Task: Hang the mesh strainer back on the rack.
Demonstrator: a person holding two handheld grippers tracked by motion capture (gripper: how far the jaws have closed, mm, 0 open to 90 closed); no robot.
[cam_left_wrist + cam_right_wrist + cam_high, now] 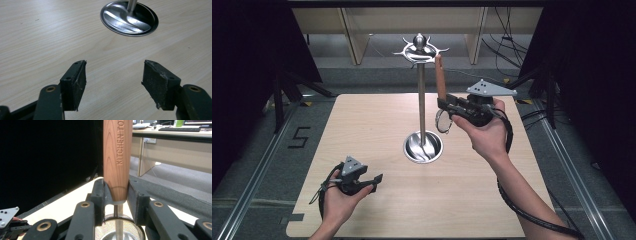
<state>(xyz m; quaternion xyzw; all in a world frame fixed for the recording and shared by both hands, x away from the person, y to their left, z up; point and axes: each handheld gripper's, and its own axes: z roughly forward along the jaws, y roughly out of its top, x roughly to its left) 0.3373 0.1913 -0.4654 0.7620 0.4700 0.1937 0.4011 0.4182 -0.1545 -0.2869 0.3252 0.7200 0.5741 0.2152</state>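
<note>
The stand (422, 100) rises from the middle of the table (377, 125). The strainer (441, 80) sits at its 3 o'clock, just beside the pole, handle up, mesh below.

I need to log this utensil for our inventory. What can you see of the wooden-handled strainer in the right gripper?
The strainer has a tapered reddish-brown wooden handle stamped "KITCHEN TO", the rest cut off. A thin metal stem joins it to a small round fine-mesh bowl with a metal rim. The right gripper clamps the handle's lower end, holding it upright with the handle up and the bowl hanging below, beside the metal stand, off the table.
</note>
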